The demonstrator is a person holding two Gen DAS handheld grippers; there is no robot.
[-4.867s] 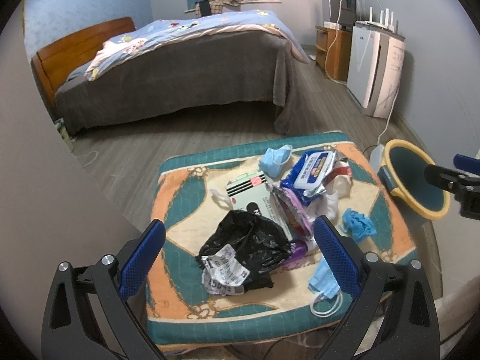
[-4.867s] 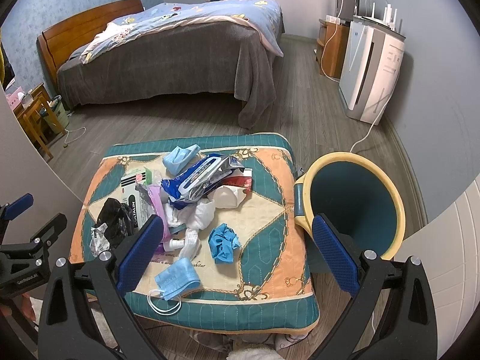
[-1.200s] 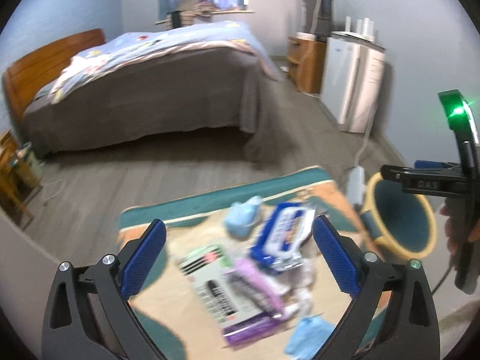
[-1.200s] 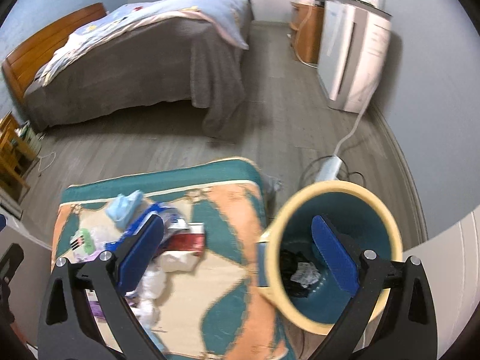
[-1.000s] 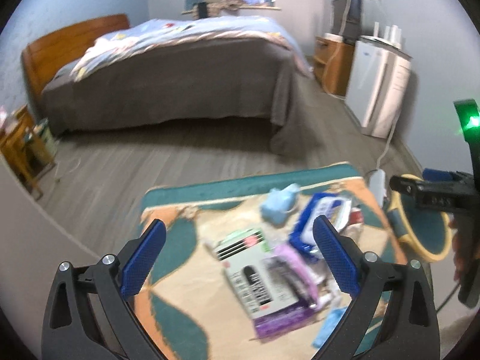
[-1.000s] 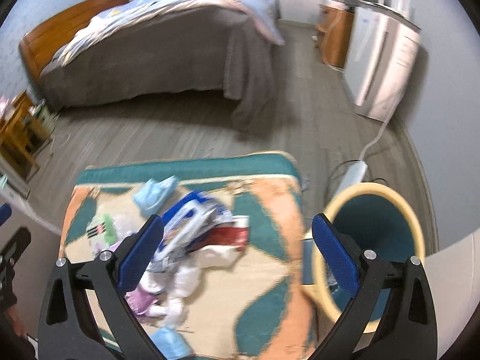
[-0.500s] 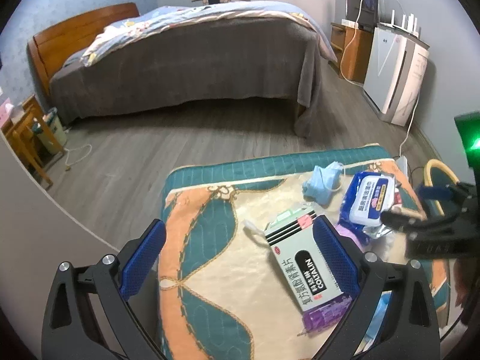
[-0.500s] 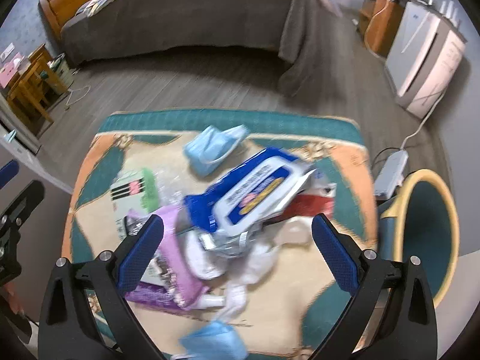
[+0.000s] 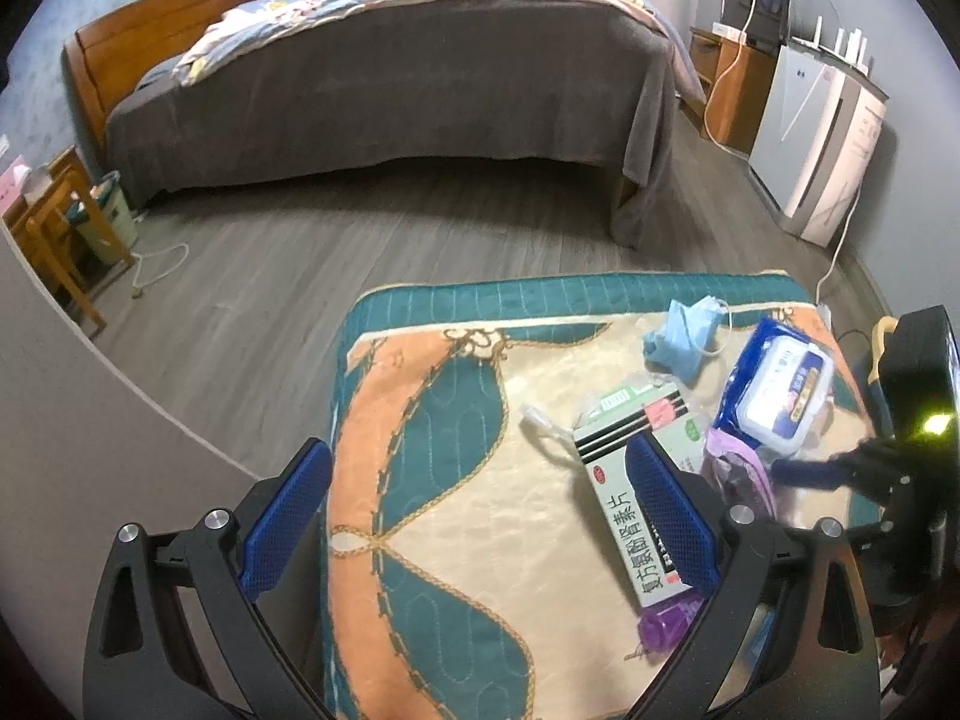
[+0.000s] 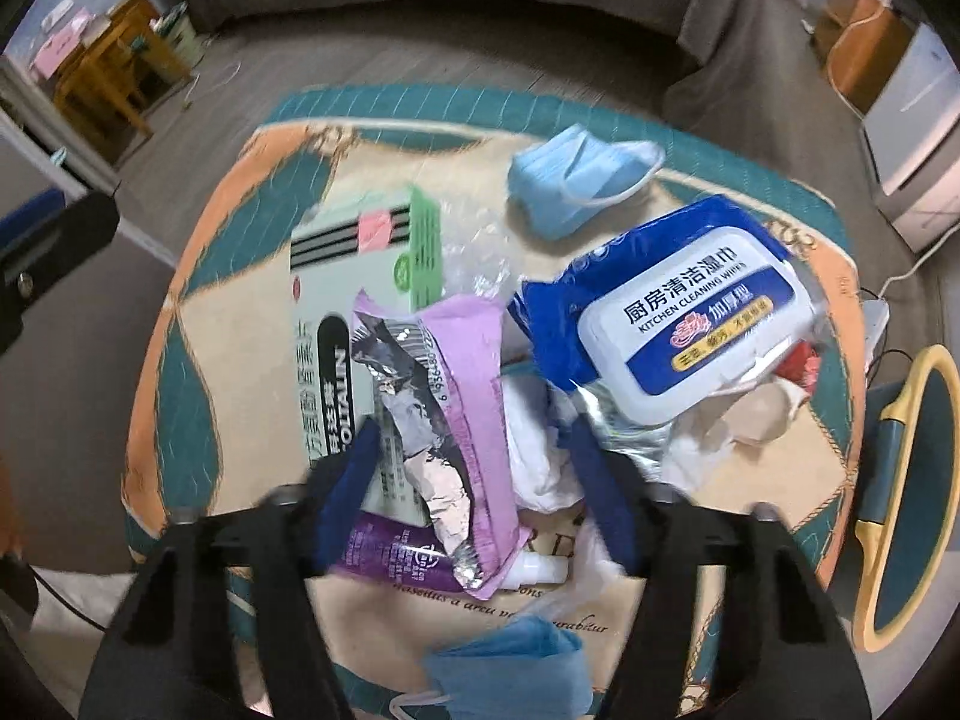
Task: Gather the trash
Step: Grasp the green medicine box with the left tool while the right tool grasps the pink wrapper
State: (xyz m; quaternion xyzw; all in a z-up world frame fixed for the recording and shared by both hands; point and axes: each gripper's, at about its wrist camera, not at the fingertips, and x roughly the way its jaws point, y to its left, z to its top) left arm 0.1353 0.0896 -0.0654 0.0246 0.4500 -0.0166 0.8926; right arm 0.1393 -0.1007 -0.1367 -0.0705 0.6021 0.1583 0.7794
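The right tongs (image 10: 471,450) are low over the litter, their blue pads partly spread on either side of a purple foil wrapper (image 10: 447,420) in the centre of the right wrist frame. The wrapper lies between the pads, but blur hides whether either pad touches it. Under the wrapper's left edge lies a pale medicine box (image 10: 354,312), tilted across the patterned cushion (image 10: 198,276) that serves as the worktop. A purple tube (image 10: 396,558) shows below the wrapper at lower centre. Crumpled white tissue (image 10: 534,438) sits just right of the wrapper, against the right pad. A blue pack of kitchen wipes (image 10: 678,324) rests right of centre, overlapping the tissue. One blue face mask (image 10: 576,180) lies at upper centre, apart from the pile; another blue mask (image 10: 510,660) sits at the bottom edge, near the cushion's front. The yellow-rimmed bin (image 10: 900,510) stands at the right edge, just beside the cushion.

The left tongs (image 9: 480,516) are spread wide and hold nothing, hovering over the cushion (image 9: 420,480) in the lower half of the left wrist frame; their right pad overlaps the medicine box (image 9: 630,510). The wipes pack (image 9: 780,384) and mask (image 9: 684,336) lie at centre right. A bed (image 9: 390,78) fills the upper frame.
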